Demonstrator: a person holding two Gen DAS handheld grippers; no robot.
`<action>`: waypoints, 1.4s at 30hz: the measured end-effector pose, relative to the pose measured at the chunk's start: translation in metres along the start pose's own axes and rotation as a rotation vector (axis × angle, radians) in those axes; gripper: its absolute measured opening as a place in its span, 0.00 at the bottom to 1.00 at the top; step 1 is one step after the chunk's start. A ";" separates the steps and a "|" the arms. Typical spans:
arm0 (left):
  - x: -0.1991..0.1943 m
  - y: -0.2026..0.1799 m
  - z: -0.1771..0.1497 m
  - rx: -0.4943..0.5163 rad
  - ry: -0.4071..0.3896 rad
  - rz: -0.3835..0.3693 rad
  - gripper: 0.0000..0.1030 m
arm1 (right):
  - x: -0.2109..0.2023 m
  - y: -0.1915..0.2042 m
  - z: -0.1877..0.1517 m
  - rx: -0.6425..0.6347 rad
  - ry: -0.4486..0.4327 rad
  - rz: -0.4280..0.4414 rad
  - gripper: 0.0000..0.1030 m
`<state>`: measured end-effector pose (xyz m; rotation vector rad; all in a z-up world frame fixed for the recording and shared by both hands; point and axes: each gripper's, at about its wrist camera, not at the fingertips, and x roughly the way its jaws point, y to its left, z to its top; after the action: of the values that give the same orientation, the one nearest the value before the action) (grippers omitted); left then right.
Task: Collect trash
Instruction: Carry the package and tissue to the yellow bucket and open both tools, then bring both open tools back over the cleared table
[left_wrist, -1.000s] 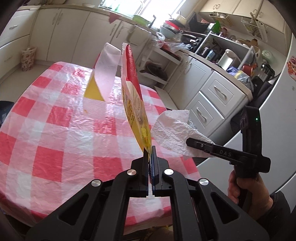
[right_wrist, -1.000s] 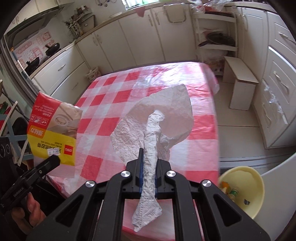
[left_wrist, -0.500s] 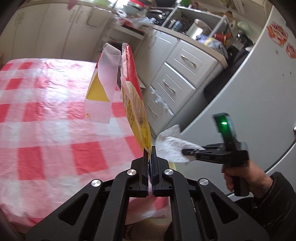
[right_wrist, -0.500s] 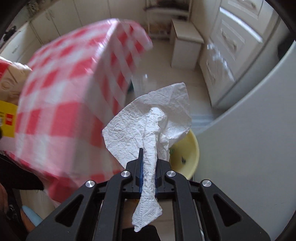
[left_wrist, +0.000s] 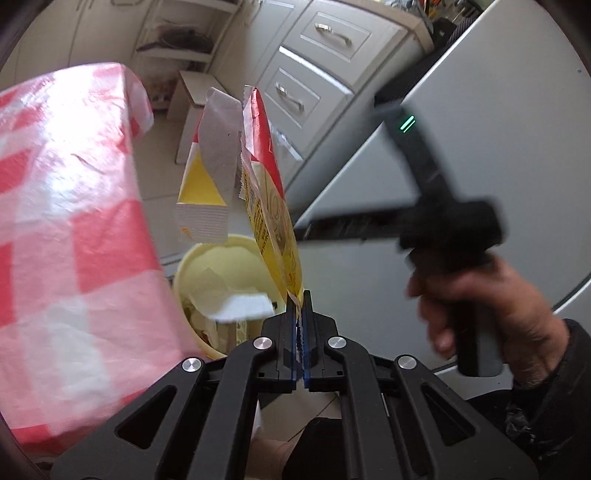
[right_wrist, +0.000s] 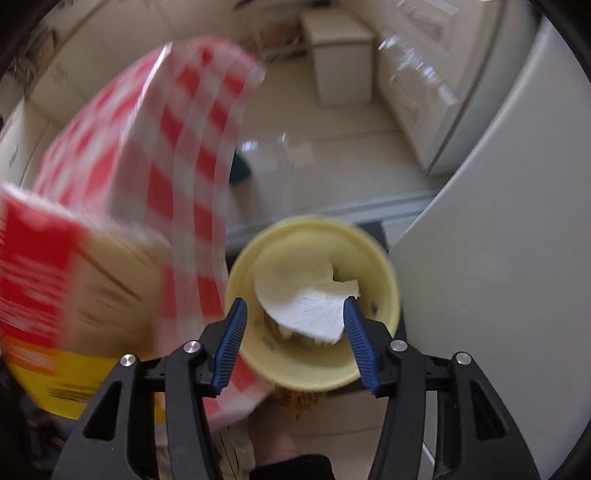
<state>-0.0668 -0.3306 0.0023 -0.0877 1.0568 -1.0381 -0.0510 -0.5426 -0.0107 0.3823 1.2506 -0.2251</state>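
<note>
Hanging at twelve o'clock from the left gripper, the red-and-yellow packet is pinched tight; its print is unreadable. The right gripper gapes wide over the yellow bin, white tissue inside, touching neither finger.

A torn red-and-yellow wrapper stands upright, pinched in the left tongs. White crumpled tissue lies in the yellow bin between the spread right tongs.
</note>
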 end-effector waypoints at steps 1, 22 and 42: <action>0.009 -0.002 -0.001 -0.001 0.015 0.004 0.02 | -0.013 -0.004 0.002 0.019 -0.054 -0.005 0.56; 0.032 -0.021 0.007 0.001 0.079 0.105 0.54 | -0.084 0.009 0.008 -0.032 -0.396 -0.041 0.69; -0.203 0.058 -0.049 -0.025 -0.221 0.724 0.92 | -0.131 0.168 -0.088 -0.147 -0.605 0.112 0.91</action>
<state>-0.0835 -0.1302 0.0824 0.1508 0.8012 -0.3486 -0.1054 -0.3591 0.1173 0.2300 0.6430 -0.1361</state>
